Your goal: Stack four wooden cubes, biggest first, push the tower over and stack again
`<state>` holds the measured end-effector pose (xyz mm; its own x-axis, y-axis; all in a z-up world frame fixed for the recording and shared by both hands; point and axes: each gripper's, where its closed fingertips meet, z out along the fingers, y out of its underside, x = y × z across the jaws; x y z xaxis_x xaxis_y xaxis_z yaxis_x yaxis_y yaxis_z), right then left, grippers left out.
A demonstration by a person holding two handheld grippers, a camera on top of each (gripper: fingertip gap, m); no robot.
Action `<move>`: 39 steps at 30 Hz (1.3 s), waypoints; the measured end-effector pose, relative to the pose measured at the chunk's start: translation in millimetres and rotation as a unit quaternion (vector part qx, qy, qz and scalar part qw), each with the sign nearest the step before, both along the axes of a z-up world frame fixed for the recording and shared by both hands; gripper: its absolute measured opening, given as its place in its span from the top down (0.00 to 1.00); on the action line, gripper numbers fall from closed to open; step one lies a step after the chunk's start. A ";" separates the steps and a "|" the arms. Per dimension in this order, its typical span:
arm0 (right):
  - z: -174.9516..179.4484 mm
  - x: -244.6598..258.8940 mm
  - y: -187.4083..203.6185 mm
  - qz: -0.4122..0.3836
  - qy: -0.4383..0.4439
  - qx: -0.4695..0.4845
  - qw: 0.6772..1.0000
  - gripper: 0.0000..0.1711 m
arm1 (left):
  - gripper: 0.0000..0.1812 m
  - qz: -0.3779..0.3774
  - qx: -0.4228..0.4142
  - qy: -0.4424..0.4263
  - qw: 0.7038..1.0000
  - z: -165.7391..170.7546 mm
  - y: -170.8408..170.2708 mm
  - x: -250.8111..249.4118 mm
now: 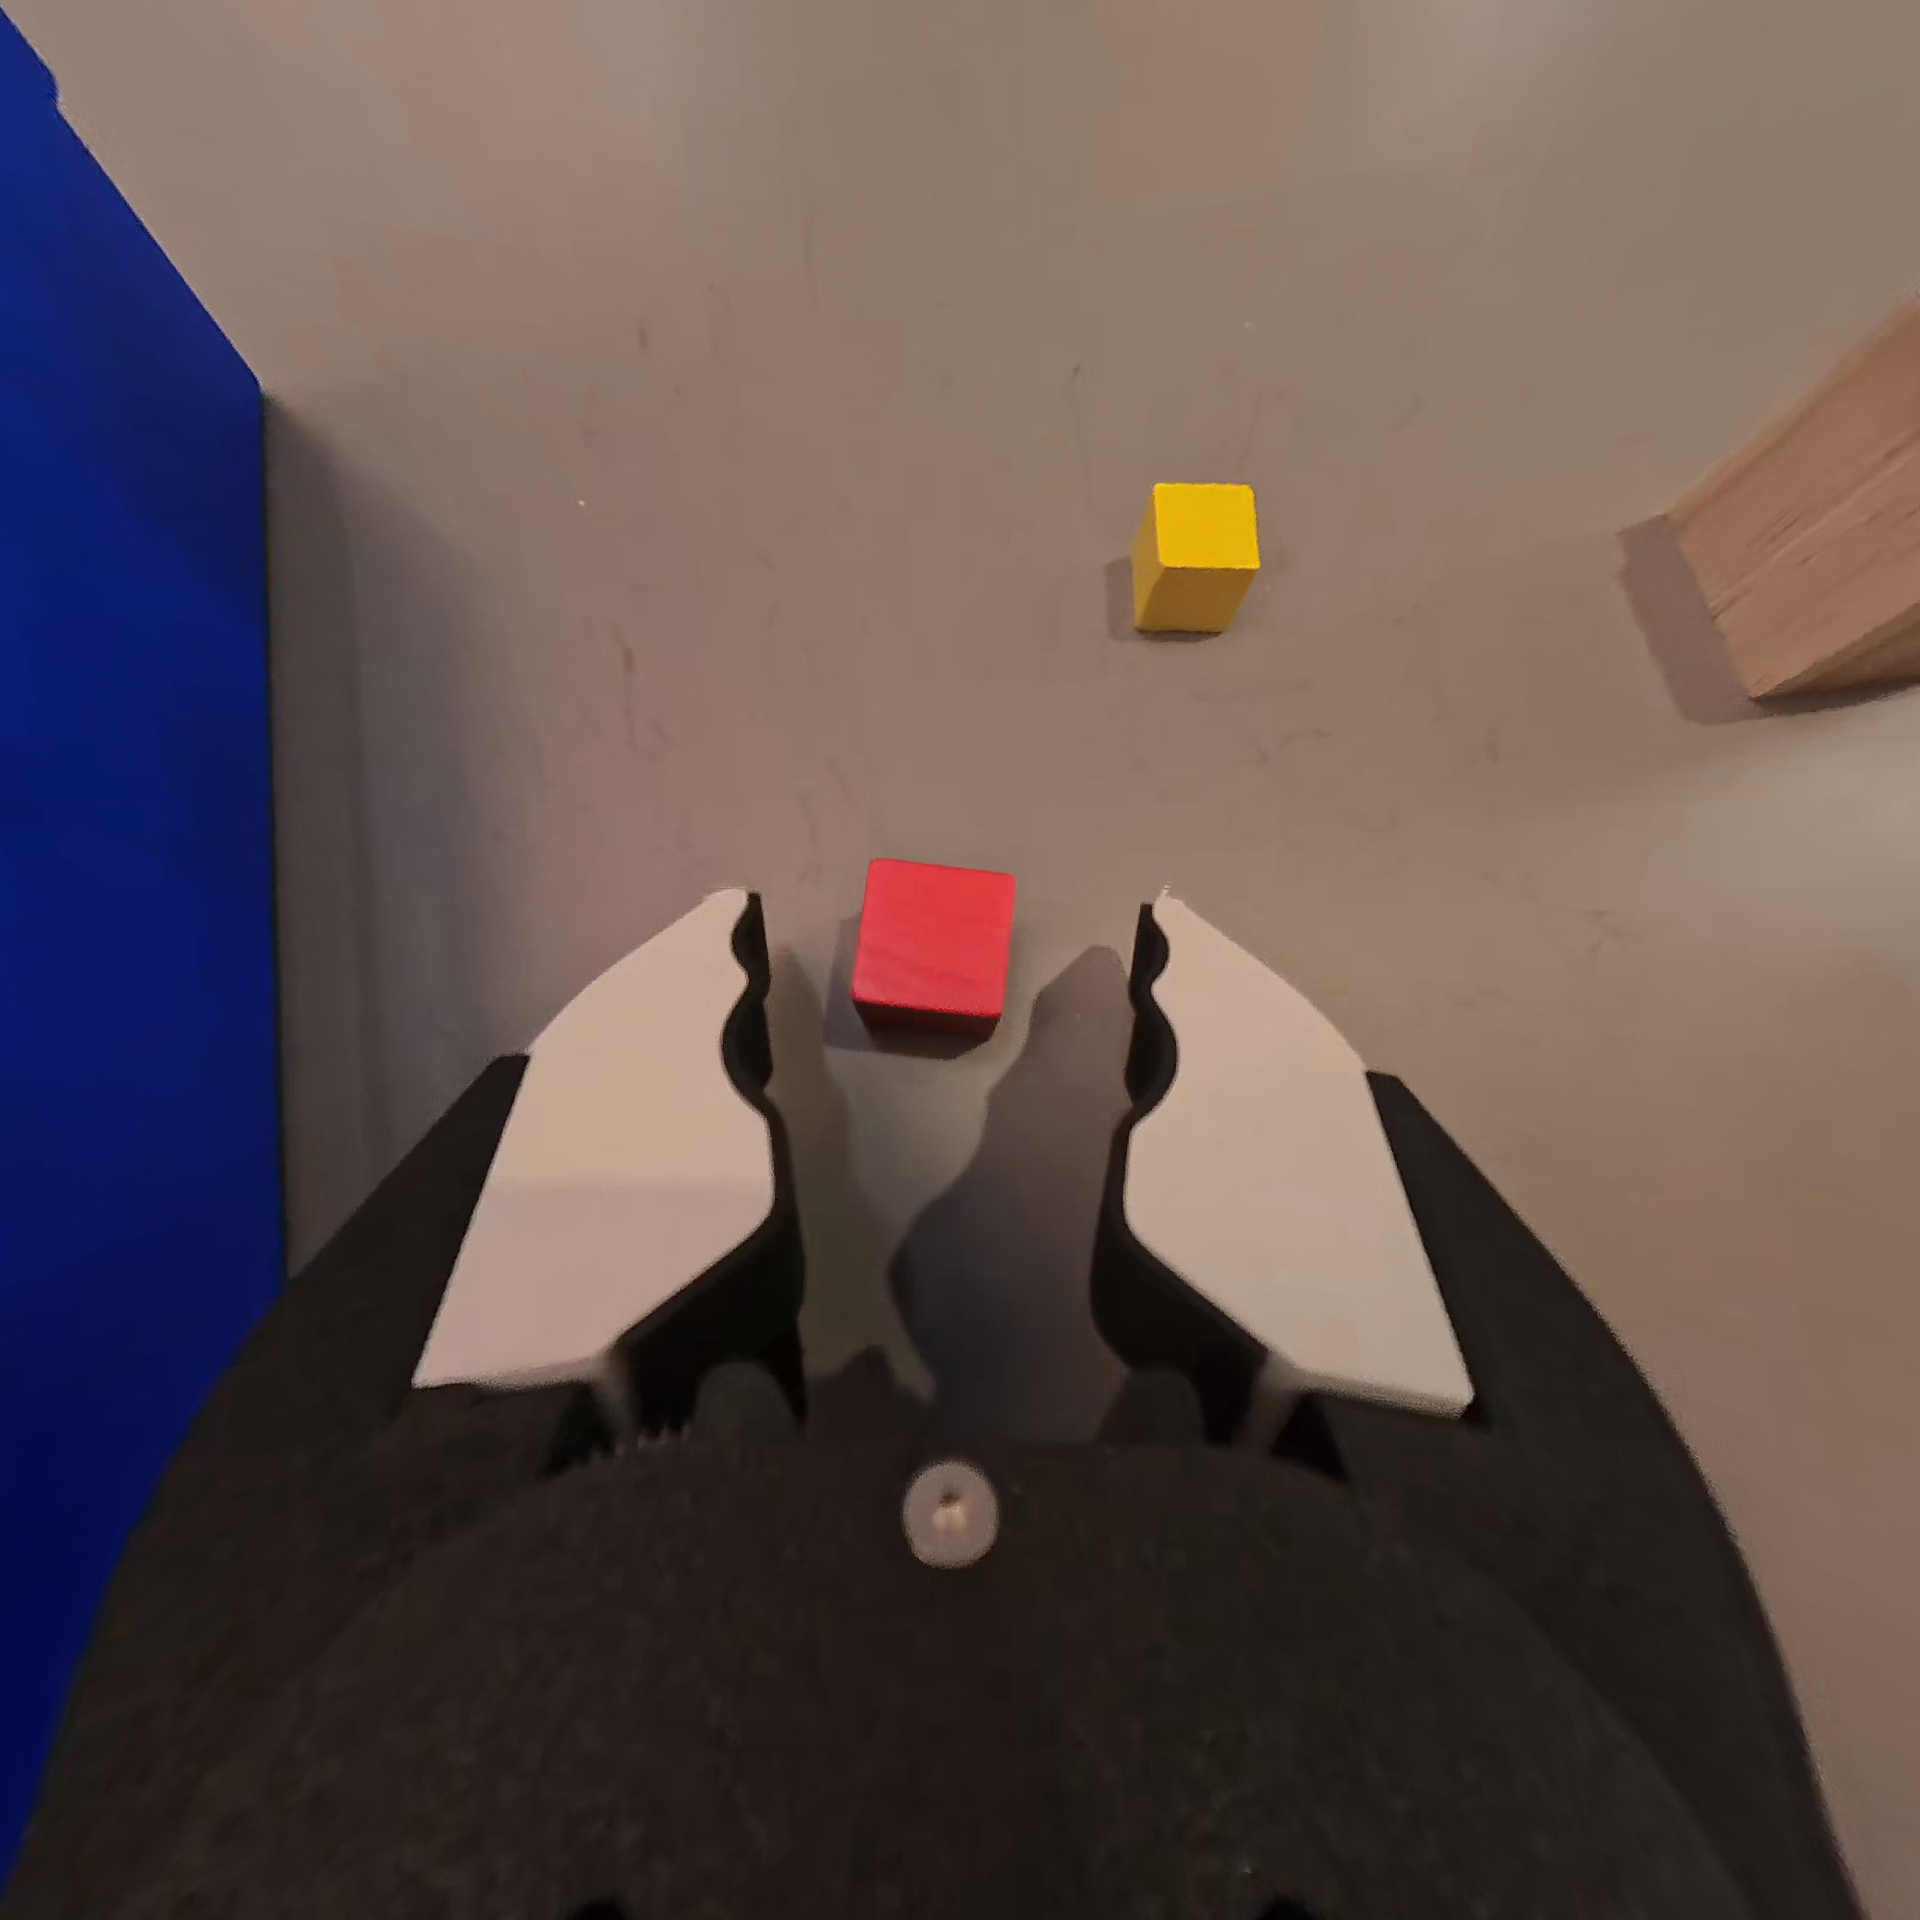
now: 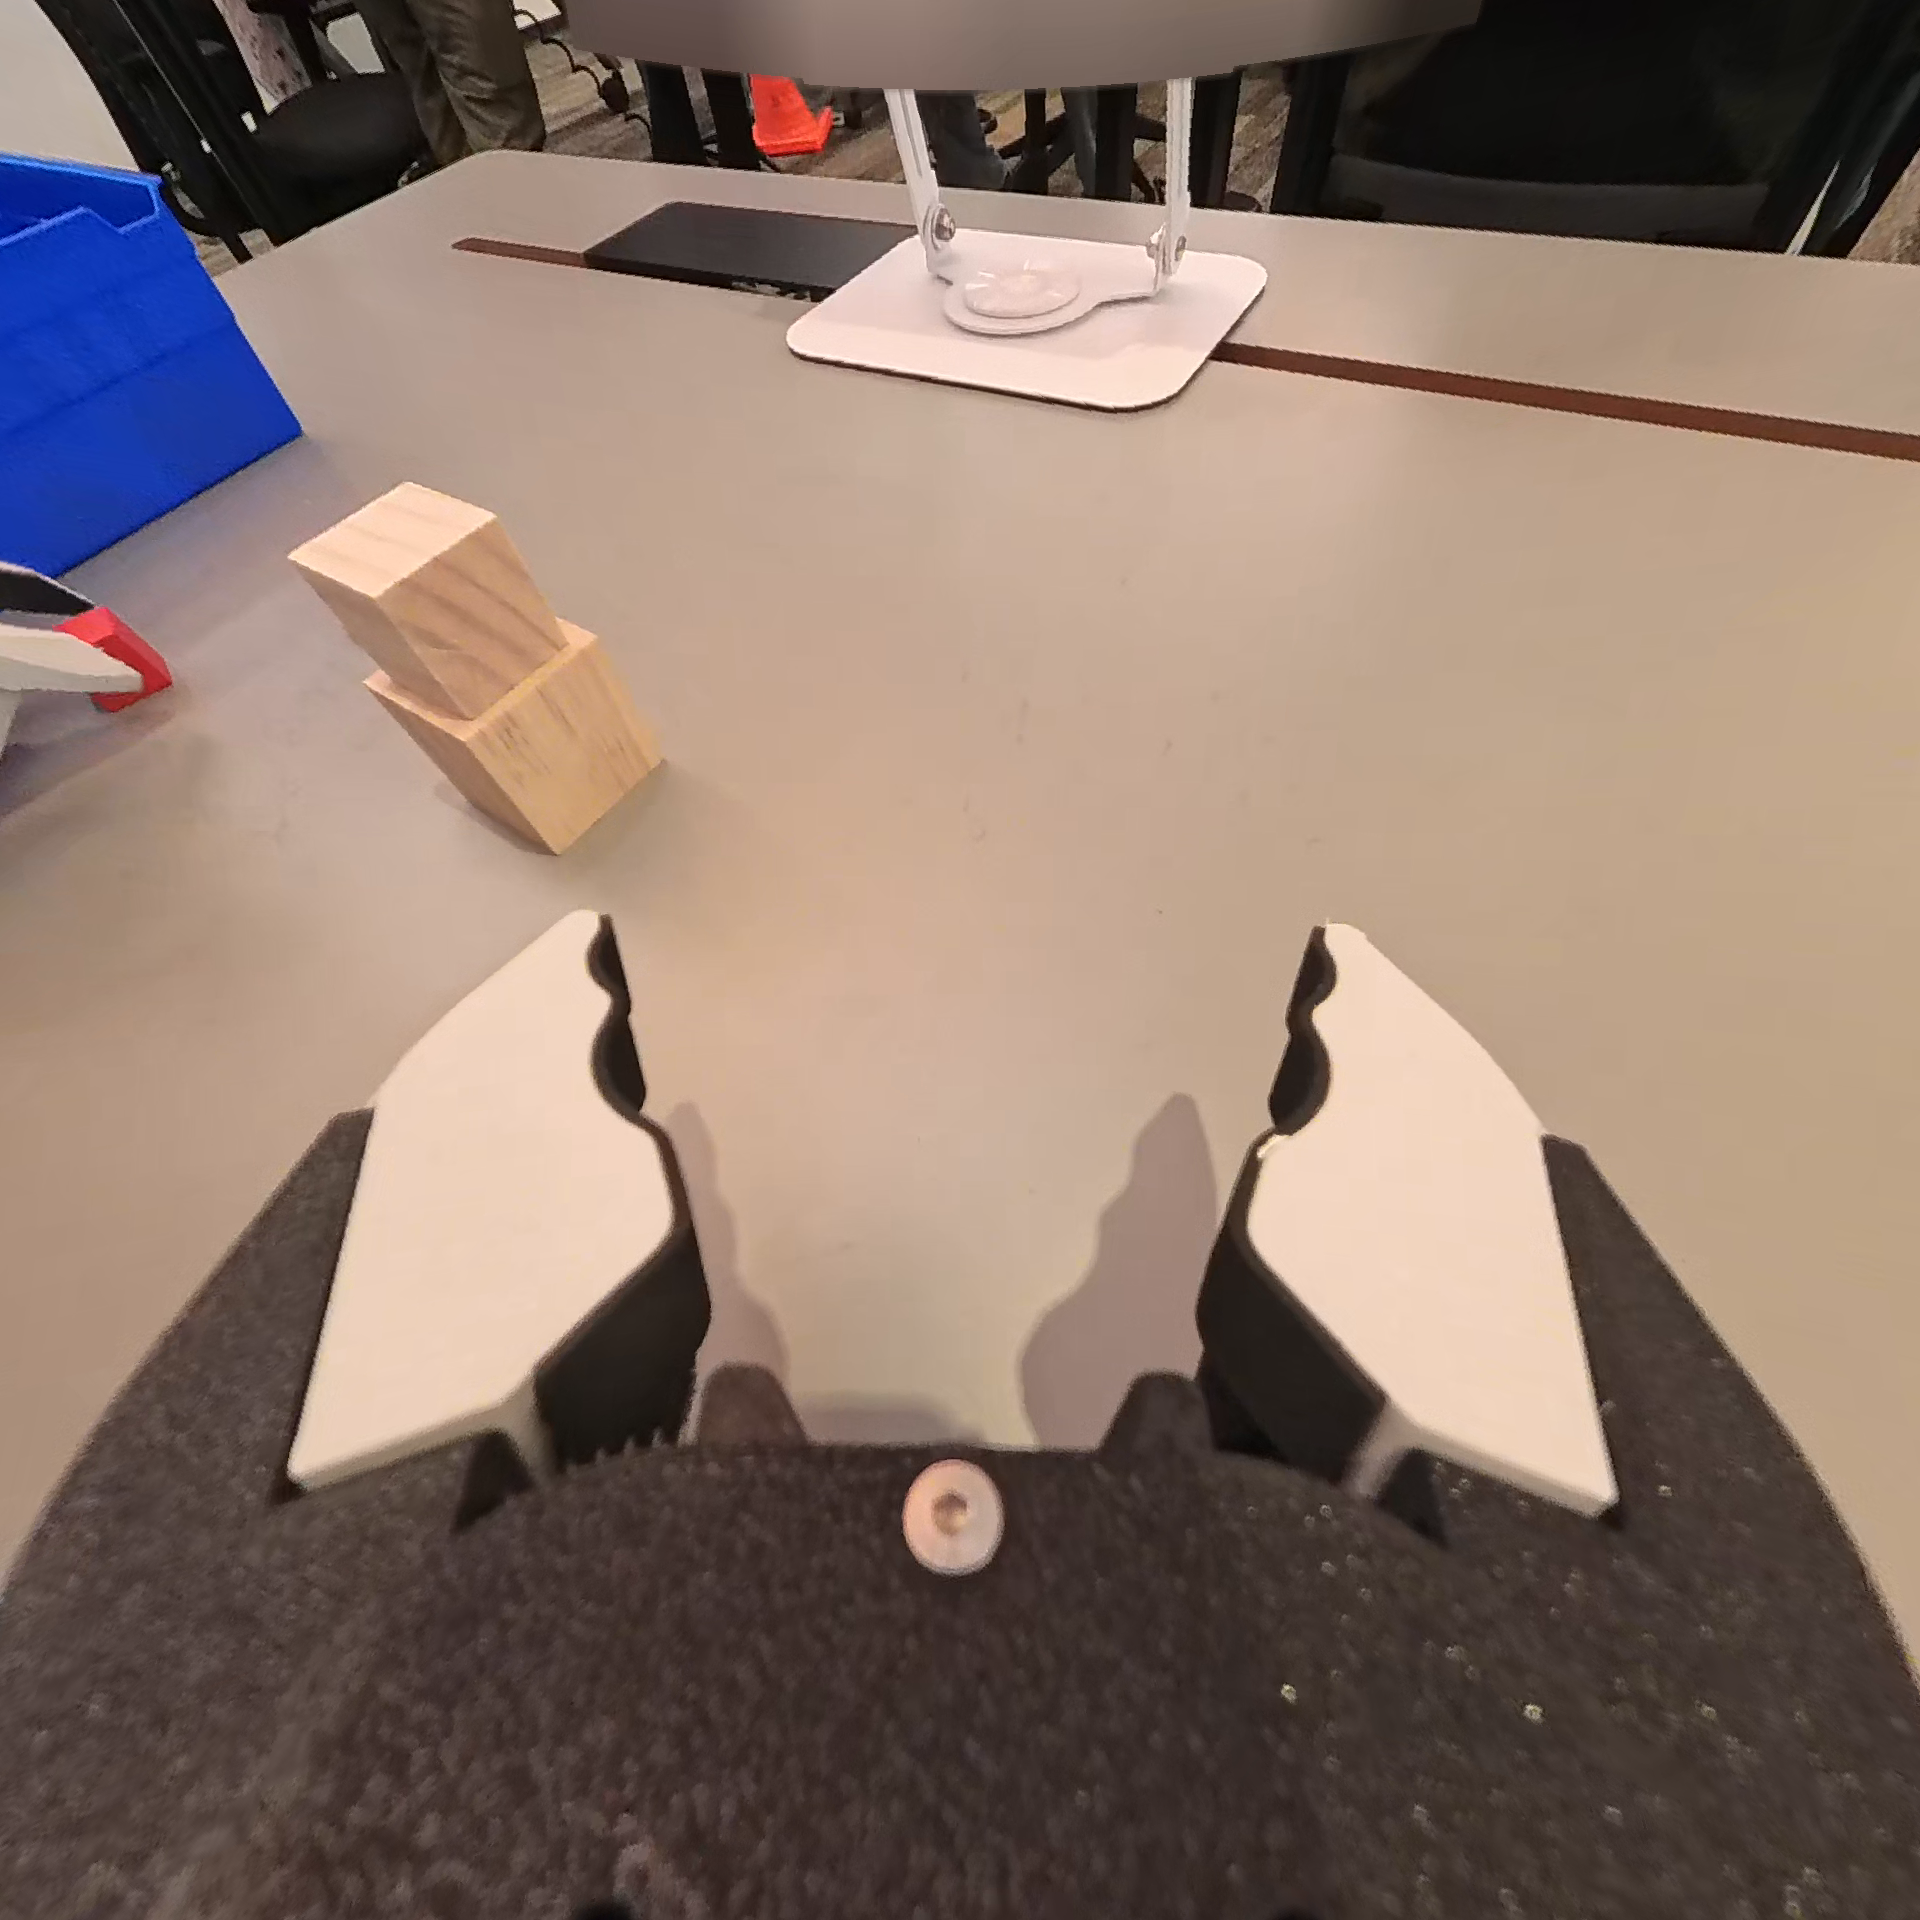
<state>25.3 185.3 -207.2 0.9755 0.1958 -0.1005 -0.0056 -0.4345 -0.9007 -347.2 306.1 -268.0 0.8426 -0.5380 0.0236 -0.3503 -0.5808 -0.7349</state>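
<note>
Between the spread fingers of the left gripper point(image 1: 948, 902), just past their tips, sits the red cube point(image 1: 933, 948), untouched. Ahead and right stands the yellow cube point(image 1: 1197, 556). Left of the wide-open, empty right gripper point(image 2: 964, 925), the smaller wooden cube point(image 2: 426, 592) rests on the larger wooden cube point(image 2: 551, 743). A blue bin point(image 2: 104, 364) flanks the grey table point(image 2: 1039, 644).

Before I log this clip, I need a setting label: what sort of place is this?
Probably an office or lab workroom: a long grey table with a cable slot, a white monitor stand on it, and rolling office chairs beyond.
</note>
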 end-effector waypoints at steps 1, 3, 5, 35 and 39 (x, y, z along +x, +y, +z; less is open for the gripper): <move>0.1 0.2 0.0 -0.001 0.000 0.000 1.000 0.31 | 0.63 -0.001 -0.003 0.003 1.000 -1.7 0.0 0.0; 0.5 0.7 -0.2 -0.001 0.002 0.001 1.000 0.31 | 0.64 -0.003 -0.008 0.004 1.000 -4.3 0.1 0.4; 0.7 1.1 -0.3 -0.001 0.002 0.001 1.000 0.31 | 0.66 -0.003 -0.013 0.003 1.000 -6.0 0.6 -0.3; 6.0 8.9 -3.5 -0.008 0.006 0.007 1.000 0.33 | 0.84 -0.564 0.023 -0.013 0.826 125.5 -40.2 189.6; 5.2 11.4 -4.0 -0.010 0.004 0.005 1.000 0.33 | 0.84 -0.608 0.003 -0.013 0.794 117.4 -48.7 208.1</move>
